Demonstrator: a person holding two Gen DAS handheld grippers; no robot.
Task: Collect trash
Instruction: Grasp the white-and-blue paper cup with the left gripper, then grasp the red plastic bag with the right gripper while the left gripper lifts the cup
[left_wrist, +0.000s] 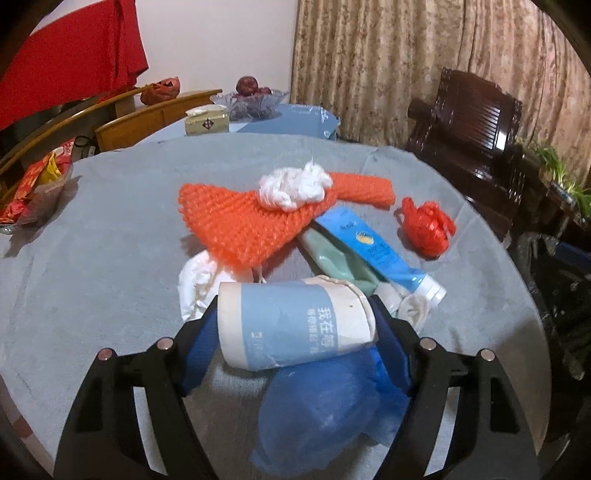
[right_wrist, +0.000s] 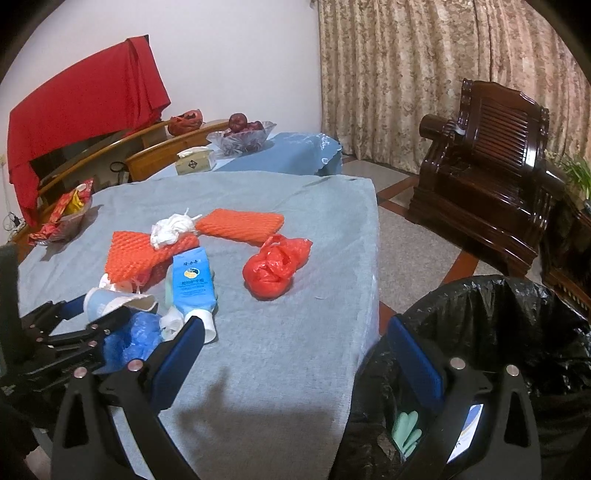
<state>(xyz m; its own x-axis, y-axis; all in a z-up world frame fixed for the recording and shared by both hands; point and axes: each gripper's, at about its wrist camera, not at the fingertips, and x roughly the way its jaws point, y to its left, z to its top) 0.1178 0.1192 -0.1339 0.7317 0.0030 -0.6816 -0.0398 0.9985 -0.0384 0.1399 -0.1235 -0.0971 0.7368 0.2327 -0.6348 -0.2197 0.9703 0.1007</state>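
Note:
My left gripper (left_wrist: 295, 317) is shut on a crushed blue-and-white paper cup (left_wrist: 295, 325), lying sideways between the blue pads, just above a blue plastic bag (left_wrist: 325, 406). Beyond lie orange foam netting (left_wrist: 240, 221), a white tissue wad (left_wrist: 291, 184), a blue tube (left_wrist: 376, 251), a green wrapper (left_wrist: 336, 258) and a crumpled red bag (left_wrist: 424, 225). My right gripper (right_wrist: 295, 343) is open and empty over the table's near edge, beside the black-lined trash bin (right_wrist: 498, 332). The left gripper with the cup (right_wrist: 110, 301) shows at left in the right wrist view.
The grey cloth covers the table (right_wrist: 277, 369). A snack bowl (right_wrist: 66, 218) sits at far left. A tissue box (right_wrist: 194, 160) and fruit bowl (right_wrist: 242, 138) stand on a farther table. A dark wooden armchair (right_wrist: 491, 166) is at right.

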